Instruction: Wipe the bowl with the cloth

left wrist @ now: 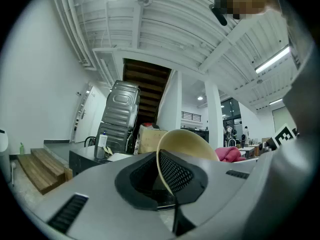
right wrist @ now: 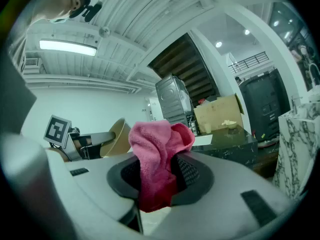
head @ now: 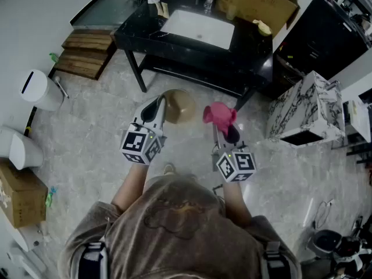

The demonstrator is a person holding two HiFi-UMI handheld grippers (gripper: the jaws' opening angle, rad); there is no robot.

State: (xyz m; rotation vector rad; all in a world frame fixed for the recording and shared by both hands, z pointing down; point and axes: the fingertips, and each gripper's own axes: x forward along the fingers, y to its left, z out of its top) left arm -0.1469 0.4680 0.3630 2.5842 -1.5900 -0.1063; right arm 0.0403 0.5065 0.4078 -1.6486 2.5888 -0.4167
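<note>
Bowl point(head: 179, 106): rim between the jaws of the left gripper point(head: 159, 108), just left of the cloth point(head: 220, 114), not touching it. Cloth: between the jaws of the right gripper point(head: 224, 128). Table point(head: 135, 32): beyond both, box point(head: 256, 4) on its far right end. Wooden steps point(head: 87, 51): left of table. Cabinet point(head: 308, 106): right of table.

Some kind of warehouse-y lab: a ribbed ceiling point(right wrist: 150, 14) is lit by strip lights point(right wrist: 67, 46), cardboard boxes point(head: 21, 193) are left around.
</note>
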